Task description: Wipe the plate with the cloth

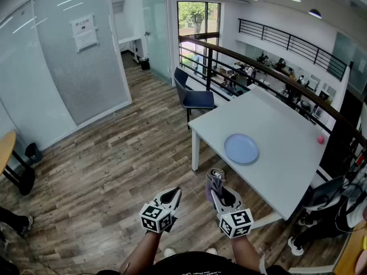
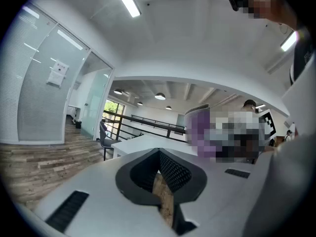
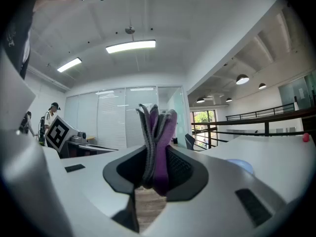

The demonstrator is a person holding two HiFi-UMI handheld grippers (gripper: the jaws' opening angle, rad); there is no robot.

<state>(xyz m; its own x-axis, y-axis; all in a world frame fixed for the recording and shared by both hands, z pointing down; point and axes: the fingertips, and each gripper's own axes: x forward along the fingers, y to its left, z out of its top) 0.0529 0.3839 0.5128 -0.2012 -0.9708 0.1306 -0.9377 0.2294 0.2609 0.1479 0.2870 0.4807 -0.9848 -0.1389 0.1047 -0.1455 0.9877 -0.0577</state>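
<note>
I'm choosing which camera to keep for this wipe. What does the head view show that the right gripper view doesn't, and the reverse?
Only the head view shows the left gripper, the blue chair and the wood floor.

Only the right gripper view shows, close up, the fingers shut on the cloth, which is folded in grey and purple layers.

Both show the right gripper holding the cloth. Both also show the blue plate and a small pink thing on the white table.

Cloth (image 3: pixel 158 127) — lower end hidden inside the right claw (image 3: pixel 157 167). Pink item (image 1: pixel 320 139) on the counter (image 1: pixel 281 136) — too small to identify. Forearms (image 1: pixel 140 254) cut off by the head view's lower edge.
</note>
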